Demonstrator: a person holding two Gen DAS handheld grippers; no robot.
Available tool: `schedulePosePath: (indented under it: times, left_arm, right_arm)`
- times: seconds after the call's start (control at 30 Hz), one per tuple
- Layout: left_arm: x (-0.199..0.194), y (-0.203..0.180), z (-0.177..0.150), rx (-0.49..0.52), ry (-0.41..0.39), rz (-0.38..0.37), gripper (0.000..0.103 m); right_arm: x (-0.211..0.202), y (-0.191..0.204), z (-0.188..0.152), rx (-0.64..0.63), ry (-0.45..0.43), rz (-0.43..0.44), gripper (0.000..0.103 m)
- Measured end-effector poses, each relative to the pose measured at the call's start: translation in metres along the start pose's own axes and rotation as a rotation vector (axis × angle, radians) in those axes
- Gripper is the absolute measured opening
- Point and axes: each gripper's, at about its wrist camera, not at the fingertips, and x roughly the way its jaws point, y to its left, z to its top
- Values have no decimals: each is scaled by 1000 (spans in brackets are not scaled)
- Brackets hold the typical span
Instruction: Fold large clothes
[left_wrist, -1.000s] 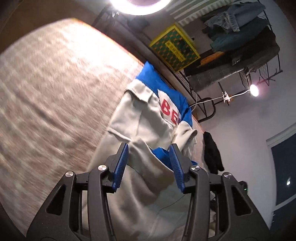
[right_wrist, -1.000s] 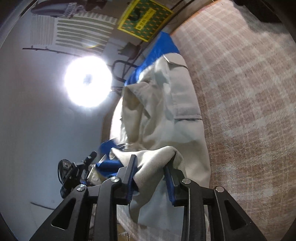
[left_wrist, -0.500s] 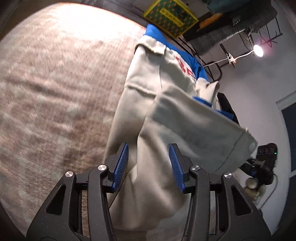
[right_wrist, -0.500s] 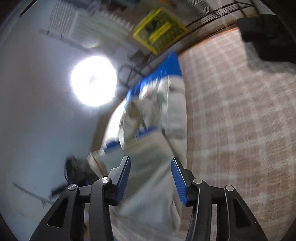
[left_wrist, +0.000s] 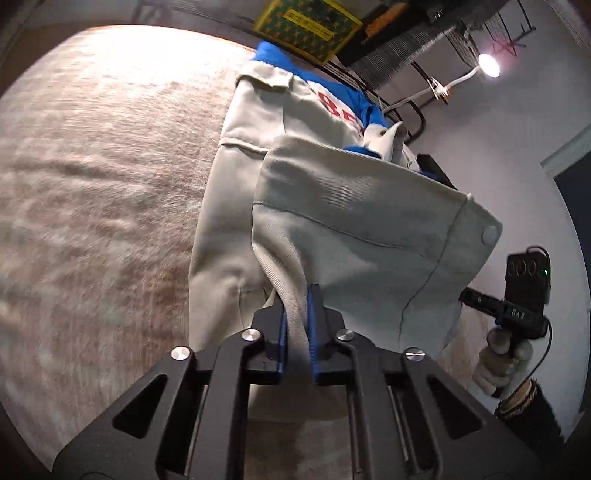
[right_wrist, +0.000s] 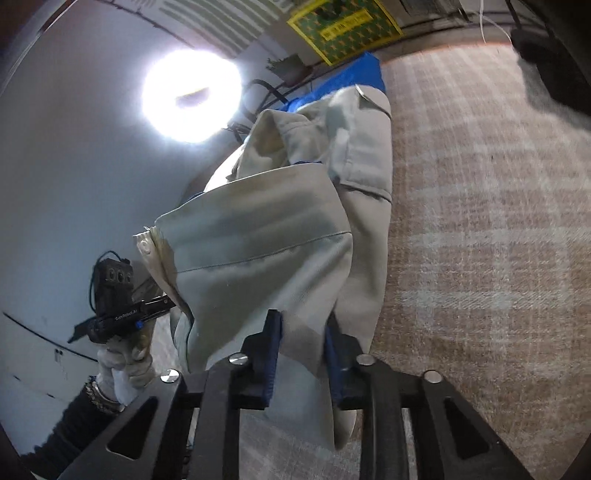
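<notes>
Jaws have just been closing: my left hand-held gripper pinches a fold of the beige jacket; right hand-held gripper clamps its sleeve edge. Jacket fills frame centre, over the checked carpet.

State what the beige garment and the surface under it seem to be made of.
Beige garment: likely matte cotton twill, judging by fine diagonal ribbing, stitched seams and a snap button. Surface under it: looks like a woven, faintly fuzzy plaid fabric, pink-brown with pale stripes; fibre unclear.
</notes>
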Motion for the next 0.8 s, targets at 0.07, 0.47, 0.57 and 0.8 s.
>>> schedulePosePath:
  times: [0.07,0.47,0.57,0.8]
  left_arm:
    - [-16,-5,-4,-32,-22,30,5]
    - [-15,4,7,-20,-71,154,12]
    - [-30,1,5,31,-95,170,13]
    - [-42,-8,8,89,-160,246,16]
  right_arm:
    - [-8,15,-2,-41,-14,-22,10]
    - [6,28,4,-65,13,-260,7]
    - [-13,40,2,-112,-45,-345,27]
    - [-13,77,7,-258,-149,-300,32]
